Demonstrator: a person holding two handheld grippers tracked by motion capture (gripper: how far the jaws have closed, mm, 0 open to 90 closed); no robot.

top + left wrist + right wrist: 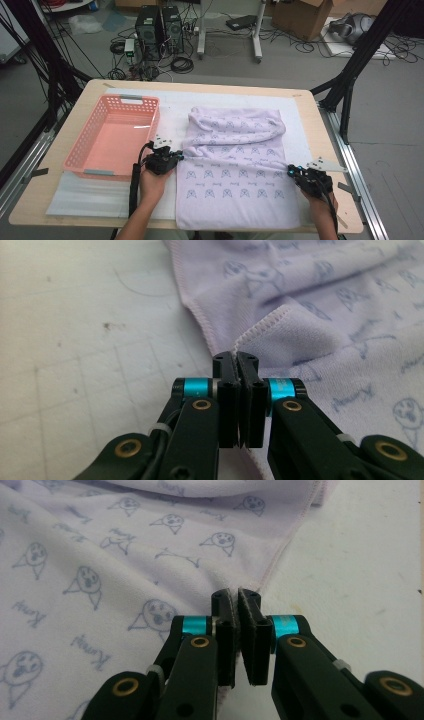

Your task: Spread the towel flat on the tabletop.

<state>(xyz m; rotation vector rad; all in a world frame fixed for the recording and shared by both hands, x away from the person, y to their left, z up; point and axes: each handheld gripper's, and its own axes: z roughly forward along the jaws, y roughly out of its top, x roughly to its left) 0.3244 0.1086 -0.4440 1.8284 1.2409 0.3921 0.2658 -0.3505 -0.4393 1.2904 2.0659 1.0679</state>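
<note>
The left gripper (176, 157) has its jaws pinched together on the left edge of a lilac terry towel printed with small blue animal faces (235, 170). The right gripper (293, 170) is likewise clamped on the towel's right edge. Between them the cloth rises in a taut ridge; its far part is bunched. The towel lies on a white mat (170, 105) covering a pale wooden table (90, 90), just right of a pink perforated plastic basket (112, 137).
</note>
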